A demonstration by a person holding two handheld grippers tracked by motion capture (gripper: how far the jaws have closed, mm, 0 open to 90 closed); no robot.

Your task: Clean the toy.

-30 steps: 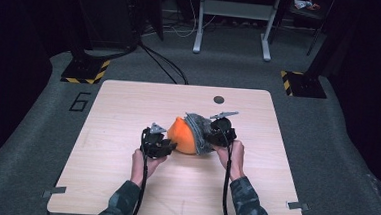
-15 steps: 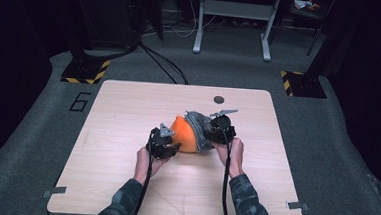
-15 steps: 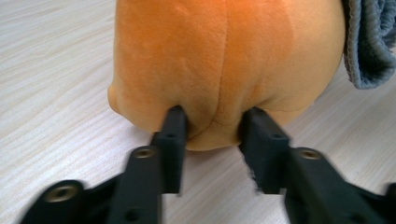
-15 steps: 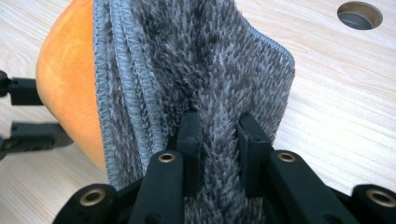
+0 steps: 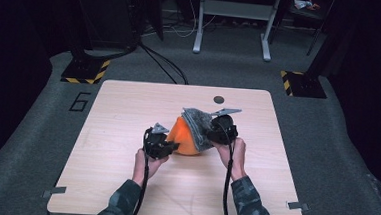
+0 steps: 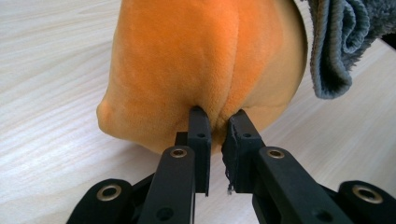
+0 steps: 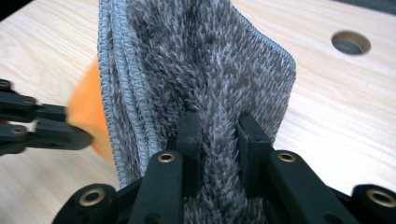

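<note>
Orange plush item (image 5: 184,137): soft, rounded, resting on the light wooden table (image 5: 128,113) near its centre, between the two grippers. Grey fleecy cloth (image 5: 197,125): folded in layers with stitched edges, draped against the right side and top of the orange plush item, held up off the table.

Left gripper (image 5: 172,147): held in the person's left hand (image 5: 145,166), its fingers (image 6: 200,135) clenched on a pinched fold of the orange plush, low on the side facing the person. Right gripper (image 5: 211,133): held in the right hand (image 5: 231,152), its fingers (image 7: 189,135) grasping the grey cloth, pile bunched between them.

Table detail: round hole (image 5: 219,99) in the top, toward the far edge, well apart from the items. Floor: grey carpet (image 5: 43,108), the figure 6 (image 5: 80,101) marked beside the table's left far corner.
</note>
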